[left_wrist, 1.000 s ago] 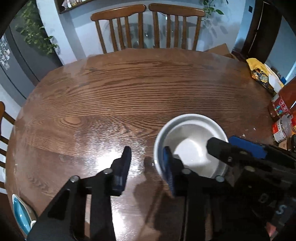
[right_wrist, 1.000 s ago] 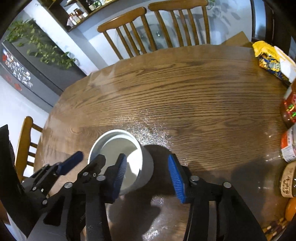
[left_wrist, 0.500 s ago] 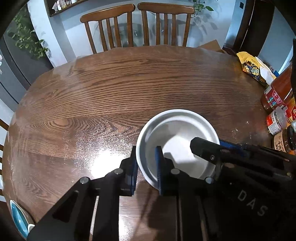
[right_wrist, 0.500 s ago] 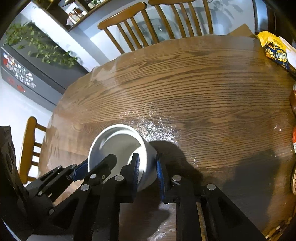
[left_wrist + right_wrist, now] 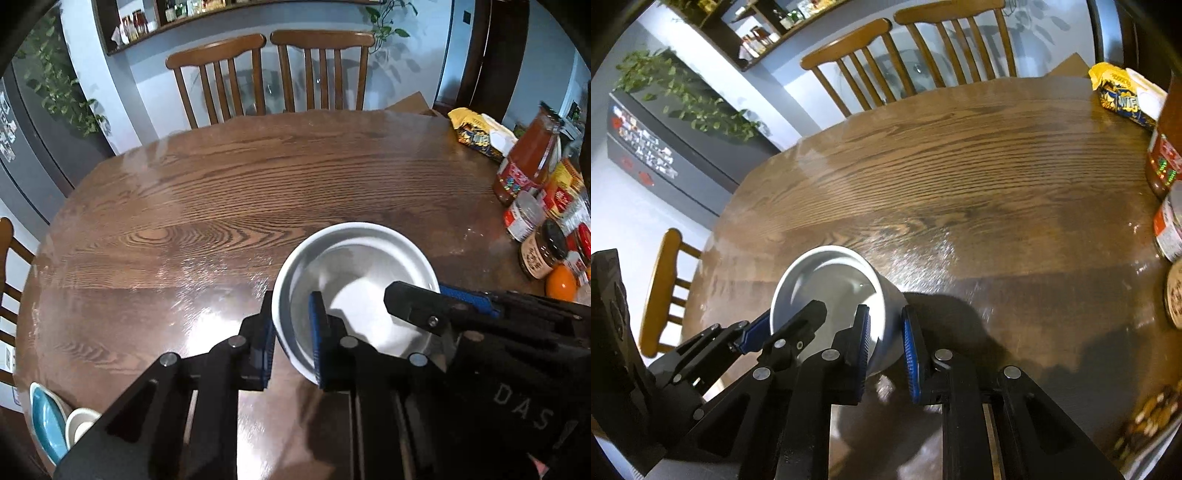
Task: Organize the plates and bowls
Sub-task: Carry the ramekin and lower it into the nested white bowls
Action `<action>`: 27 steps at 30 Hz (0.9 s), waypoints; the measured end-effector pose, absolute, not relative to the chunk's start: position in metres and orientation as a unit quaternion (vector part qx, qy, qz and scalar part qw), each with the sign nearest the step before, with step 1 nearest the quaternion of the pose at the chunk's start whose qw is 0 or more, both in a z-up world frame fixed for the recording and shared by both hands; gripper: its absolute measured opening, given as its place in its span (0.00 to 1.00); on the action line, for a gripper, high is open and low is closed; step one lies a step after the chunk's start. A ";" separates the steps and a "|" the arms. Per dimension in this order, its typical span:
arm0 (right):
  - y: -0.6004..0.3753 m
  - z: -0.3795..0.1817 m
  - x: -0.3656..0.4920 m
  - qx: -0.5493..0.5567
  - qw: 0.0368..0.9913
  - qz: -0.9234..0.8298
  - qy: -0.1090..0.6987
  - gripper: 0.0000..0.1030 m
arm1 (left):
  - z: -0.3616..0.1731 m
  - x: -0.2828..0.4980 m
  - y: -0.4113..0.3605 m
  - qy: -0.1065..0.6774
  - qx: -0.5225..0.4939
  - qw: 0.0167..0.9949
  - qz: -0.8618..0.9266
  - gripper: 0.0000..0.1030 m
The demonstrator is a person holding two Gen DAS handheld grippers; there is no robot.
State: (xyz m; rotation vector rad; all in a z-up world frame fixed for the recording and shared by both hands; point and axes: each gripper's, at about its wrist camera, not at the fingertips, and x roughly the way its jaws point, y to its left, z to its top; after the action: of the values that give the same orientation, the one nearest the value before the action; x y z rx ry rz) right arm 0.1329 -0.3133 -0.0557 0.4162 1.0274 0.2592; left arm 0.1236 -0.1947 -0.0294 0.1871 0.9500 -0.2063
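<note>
- Clamping is done on both sides: the left gripper (image 5: 291, 341) and the right gripper (image 5: 886, 349) each pinch the wall of the white bowl (image 5: 356, 291), 1 pad inside the rim and 1 outside.
- A second ago both sets of jaws stood wide beside the bowl; they closed on its wall early in that second and have held since.
- Since that closing, more of the chairs and wall shows beyond the wooden table (image 5: 258, 192) — the bowl looks lifted or just coming off it, near the front edge.
- With 2 grips on opposite sides, I judge the carry can begin, perhaps toward the blue dish (image 5: 44, 421) and small bowl (image 5: 79, 424) at the table's left edge.
</note>
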 end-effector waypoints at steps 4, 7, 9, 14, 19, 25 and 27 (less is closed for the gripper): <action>-0.306 -0.043 0.109 0.194 0.849 0.126 0.476 0.19 | -0.017 0.100 -0.187 0.440 0.092 0.888 -0.099 0.14; -0.298 -0.033 0.088 0.190 0.853 0.129 0.468 0.19 | -0.009 0.082 -0.180 0.428 0.091 0.894 -0.097 0.14; -0.291 -0.026 0.076 0.189 0.856 0.132 0.462 0.19 | -0.003 0.070 -0.174 0.418 0.093 0.899 -0.096 0.14; -0.271 -0.013 0.048 0.184 0.860 0.139 0.455 0.19 | 0.009 0.040 -0.153 0.400 0.090 0.908 -0.090 0.15; -0.248 -0.003 0.029 0.172 0.864 0.150 0.450 0.19 | 0.015 0.018 -0.128 0.391 0.080 0.913 -0.080 0.15; -0.213 0.005 0.017 0.157 0.864 0.170 0.447 0.19 | 0.021 0.001 -0.095 0.387 0.069 0.918 -0.058 0.15; -0.200 0.006 0.015 0.151 0.863 0.177 0.449 0.19 | 0.020 -0.004 -0.083 0.388 0.064 0.918 -0.050 0.15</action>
State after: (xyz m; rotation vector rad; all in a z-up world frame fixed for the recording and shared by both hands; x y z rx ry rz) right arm 0.0147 -0.2002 0.0061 0.3175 0.9410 0.3705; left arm -0.0036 -0.0826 0.0204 0.1317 0.7970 -0.1030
